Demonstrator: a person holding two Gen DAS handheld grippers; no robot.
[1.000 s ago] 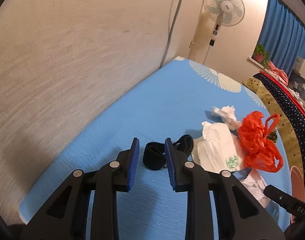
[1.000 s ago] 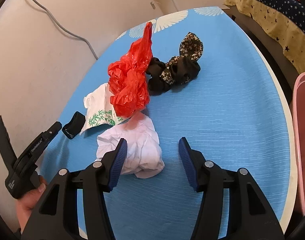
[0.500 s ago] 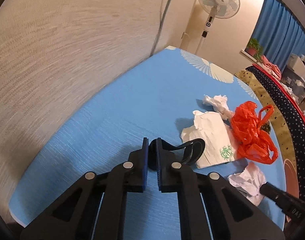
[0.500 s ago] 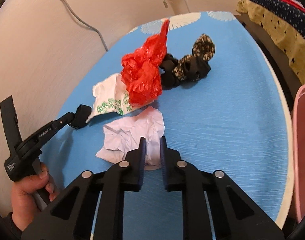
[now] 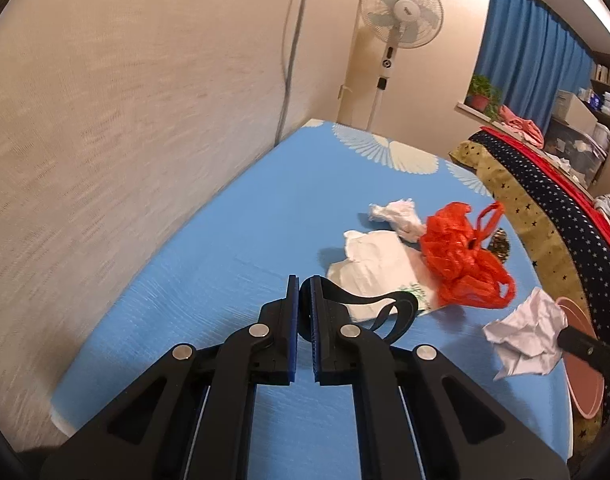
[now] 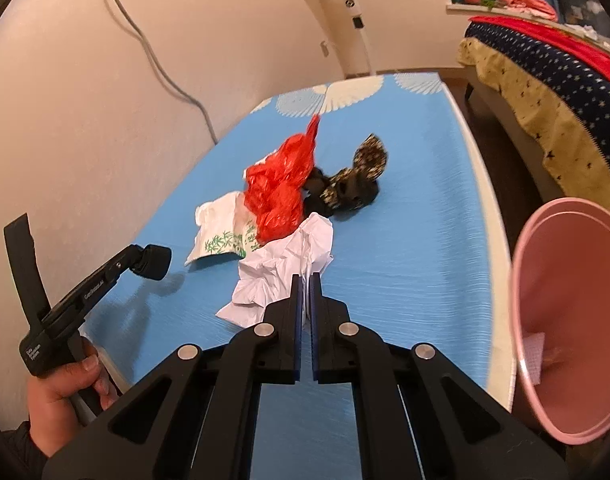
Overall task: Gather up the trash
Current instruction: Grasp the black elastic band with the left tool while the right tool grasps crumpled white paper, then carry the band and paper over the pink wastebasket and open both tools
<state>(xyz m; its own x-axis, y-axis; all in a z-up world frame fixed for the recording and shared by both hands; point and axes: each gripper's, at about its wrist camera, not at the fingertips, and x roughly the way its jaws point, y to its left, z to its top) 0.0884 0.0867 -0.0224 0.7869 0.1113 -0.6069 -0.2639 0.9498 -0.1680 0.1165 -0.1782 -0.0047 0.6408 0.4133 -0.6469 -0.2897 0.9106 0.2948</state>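
Wall [image 5: 125, 120] runs along the left edge of the blue table [image 5: 245, 240], at nine o'clock from the left gripper [image 5: 301, 292], with a cable [image 5: 291, 40] hanging down it and bare blue cloth between. The left gripper's fingers are pinched narrow on a black strap [image 5: 389, 308], whose loop hangs out toward three o'clock. Just beyond, at one o'clock, lie a white printed bag [image 5: 369, 268], a white tissue wad [image 5: 397, 216] and a red plastic bag [image 5: 461, 264], all touching or overlapping. A standing fan [image 5: 401, 12] is at twelve o'clock past the far edge.

In the right wrist view, a hand [image 6: 61, 392] holds the left gripper at nine o'clock, near the table's left edge. The right gripper [image 6: 303, 292] is clamped narrow on crumpled white paper [image 6: 281, 272], which spreads toward eleven o'clock. Dark patterned cloth [image 6: 353, 184] lies at twelve o'clock beside the red bag. Open blue surface stretches from one to three o'clock up to the right edge, where a pink bin [image 6: 561, 320] stands just off the table; a bed [image 6: 545, 92] lies beyond.
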